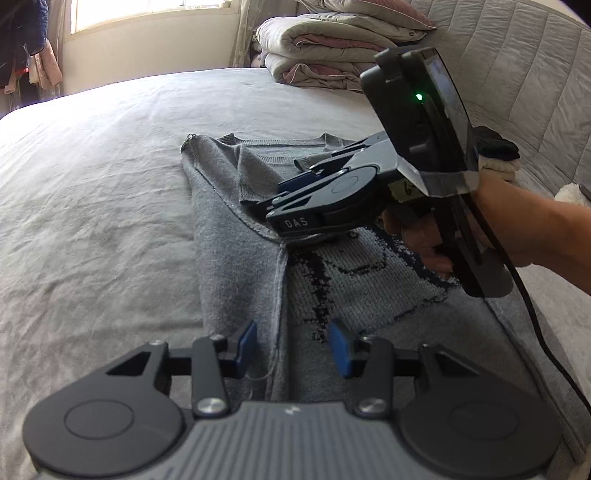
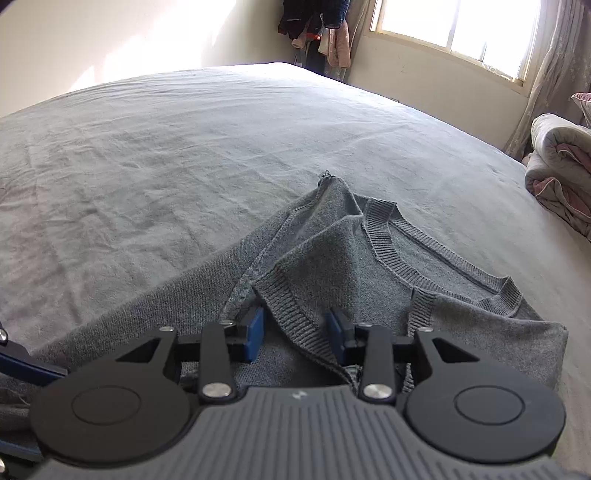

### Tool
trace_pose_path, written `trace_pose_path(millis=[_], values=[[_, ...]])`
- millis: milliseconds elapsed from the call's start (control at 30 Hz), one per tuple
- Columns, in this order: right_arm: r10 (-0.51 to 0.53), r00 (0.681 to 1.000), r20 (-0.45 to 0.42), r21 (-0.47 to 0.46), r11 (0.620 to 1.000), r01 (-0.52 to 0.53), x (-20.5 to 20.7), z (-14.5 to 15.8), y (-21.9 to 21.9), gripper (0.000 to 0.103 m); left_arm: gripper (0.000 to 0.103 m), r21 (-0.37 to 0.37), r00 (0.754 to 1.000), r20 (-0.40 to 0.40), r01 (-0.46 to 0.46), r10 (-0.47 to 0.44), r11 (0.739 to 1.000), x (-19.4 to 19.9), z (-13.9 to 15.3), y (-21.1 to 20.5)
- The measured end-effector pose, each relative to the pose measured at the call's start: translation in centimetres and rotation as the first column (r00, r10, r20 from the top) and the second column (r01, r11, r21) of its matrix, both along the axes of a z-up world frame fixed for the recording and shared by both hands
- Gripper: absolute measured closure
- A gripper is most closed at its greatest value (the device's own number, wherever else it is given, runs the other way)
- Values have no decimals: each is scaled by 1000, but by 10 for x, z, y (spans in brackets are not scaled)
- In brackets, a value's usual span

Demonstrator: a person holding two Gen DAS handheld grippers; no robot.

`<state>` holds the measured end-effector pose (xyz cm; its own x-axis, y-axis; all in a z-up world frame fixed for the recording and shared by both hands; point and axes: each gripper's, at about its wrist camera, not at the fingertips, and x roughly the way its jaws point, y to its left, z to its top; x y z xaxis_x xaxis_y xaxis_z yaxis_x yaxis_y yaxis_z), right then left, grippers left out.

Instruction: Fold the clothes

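Note:
A grey knit sweater [image 1: 236, 236] lies inside out on the bed, one side folded in over its patterned body. Its ribbed collar [image 2: 439, 269] points to the far side. A sleeve lies over the chest, its ribbed cuff [image 2: 295, 314] near the right gripper. My left gripper [image 1: 293, 347] is open and empty, hovering low over the sweater's side seam. My right gripper [image 2: 297, 334] is open, its blue pads [image 2: 255, 332] either side of the cuff; it shows in the left wrist view [image 1: 273, 197] low over the folded sleeve.
The sweater rests on a wide grey bed sheet [image 1: 92, 192]. Folded quilts [image 1: 321, 51] are stacked at the bed's far corner by the padded headboard [image 1: 517, 66]. Clothes [image 2: 317, 29] hang in the room's corner beside a window [image 2: 454, 29].

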<state>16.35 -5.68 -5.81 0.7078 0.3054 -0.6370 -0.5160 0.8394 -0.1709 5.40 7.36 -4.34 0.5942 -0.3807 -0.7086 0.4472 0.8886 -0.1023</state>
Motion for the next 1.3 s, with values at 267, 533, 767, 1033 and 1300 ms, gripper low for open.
trace_pose_path(millis=[267, 533, 767, 1033, 1300], values=[[-231, 966, -118, 315, 913, 257, 27, 16, -55, 100, 89, -3, 1000, -17, -11, 11, 1000, 2, 2, 3], [-366, 858, -361, 543, 666, 512, 41, -4, -128, 101, 95, -45, 1000, -29, -1, 0, 999, 5, 5, 5], [-375, 857, -355, 535, 670, 515, 36, 9, -121, 86, 76, -83, 997, -12, -81, 80, 993, 11, 9, 17], [-242, 937, -253, 488, 804, 340, 60, 35, -67, 79, 71, -121, 982, -5, -188, 189, 975, 21, 10, 31], [-165, 966, -200, 377, 897, 231, 112, 30, -13, 55, 72, -158, 972, -70, -231, 223, 960, 31, 0, 36]])
